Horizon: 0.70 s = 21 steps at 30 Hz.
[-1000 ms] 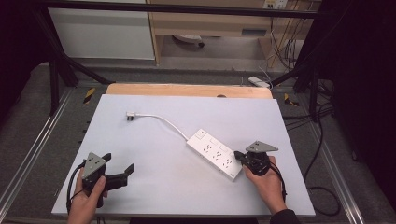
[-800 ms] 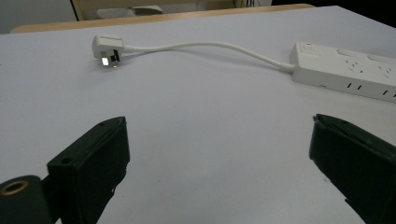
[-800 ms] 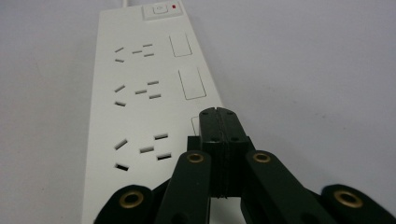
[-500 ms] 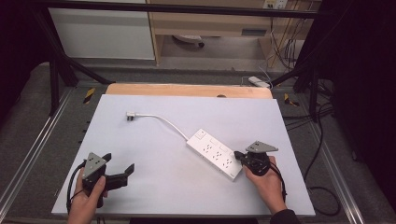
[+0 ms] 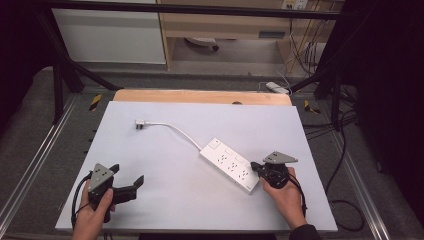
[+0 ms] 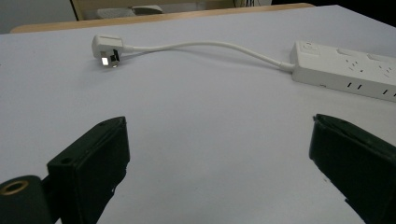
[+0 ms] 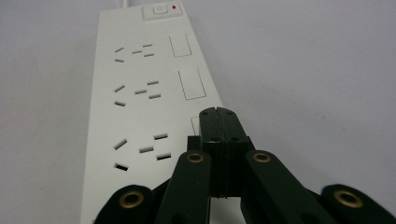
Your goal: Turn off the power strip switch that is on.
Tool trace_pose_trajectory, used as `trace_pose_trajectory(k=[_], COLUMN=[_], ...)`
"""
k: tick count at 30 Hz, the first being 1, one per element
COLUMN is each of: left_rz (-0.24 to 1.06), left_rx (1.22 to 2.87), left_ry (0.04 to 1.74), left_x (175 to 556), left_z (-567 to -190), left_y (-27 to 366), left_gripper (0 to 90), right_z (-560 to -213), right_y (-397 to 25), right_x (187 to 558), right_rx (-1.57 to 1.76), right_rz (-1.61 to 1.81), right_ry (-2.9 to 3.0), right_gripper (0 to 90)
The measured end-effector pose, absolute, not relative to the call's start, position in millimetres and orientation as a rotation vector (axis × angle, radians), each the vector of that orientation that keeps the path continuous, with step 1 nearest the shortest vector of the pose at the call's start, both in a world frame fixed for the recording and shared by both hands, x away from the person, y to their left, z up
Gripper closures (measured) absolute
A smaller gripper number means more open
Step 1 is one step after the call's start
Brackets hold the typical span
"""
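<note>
The right gripper (image 5: 256,166) has its jaws pressed together with no gap between them, and in the right gripper view the joined tips (image 7: 219,122) sit over the near end of the white power strip (image 7: 149,93), by its right edge; whether they press on the casing or hang just above it cannot be told. The left gripper (image 5: 129,180) is spread wide, its two jaws far apart in the left gripper view with bare table between them, holding and touching nothing. The power strip (image 5: 229,164) lies flat on the white table (image 5: 200,125), well to the right of the left gripper. Its long axis runs on a diagonal: the switch end points away from the person and to the left, the other end points toward the right gripper. Its sockets face up, three groups in a row, with a small red mark beside the switch at the far end. From the switch end the white cord (image 5: 175,129) curves farther left to the plug (image 5: 140,123), which lies on the table well apart from the strip, beyond the left gripper.
</note>
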<state>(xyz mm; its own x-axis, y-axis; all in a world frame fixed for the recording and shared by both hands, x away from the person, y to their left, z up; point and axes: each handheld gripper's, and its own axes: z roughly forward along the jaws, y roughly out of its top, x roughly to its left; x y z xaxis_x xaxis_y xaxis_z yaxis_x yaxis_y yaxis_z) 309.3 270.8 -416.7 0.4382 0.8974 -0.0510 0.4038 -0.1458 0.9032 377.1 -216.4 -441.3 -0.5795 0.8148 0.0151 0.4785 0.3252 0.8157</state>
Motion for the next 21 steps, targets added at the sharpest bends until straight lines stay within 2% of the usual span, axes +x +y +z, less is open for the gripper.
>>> trace_pose_trajectory(k=[21], left_rz=[0.651], left_rx=[1.741], left_ry=[1.126], left_x=[309.2], left_z=[-416.7], left_y=[270.7], left_gripper=[5.1], right_z=[-442.1], right_y=[-216.9], right_x=[376.7], right_rx=[1.138], right_rz=[1.146], right_ry=[2.199], right_gripper=[90.0])
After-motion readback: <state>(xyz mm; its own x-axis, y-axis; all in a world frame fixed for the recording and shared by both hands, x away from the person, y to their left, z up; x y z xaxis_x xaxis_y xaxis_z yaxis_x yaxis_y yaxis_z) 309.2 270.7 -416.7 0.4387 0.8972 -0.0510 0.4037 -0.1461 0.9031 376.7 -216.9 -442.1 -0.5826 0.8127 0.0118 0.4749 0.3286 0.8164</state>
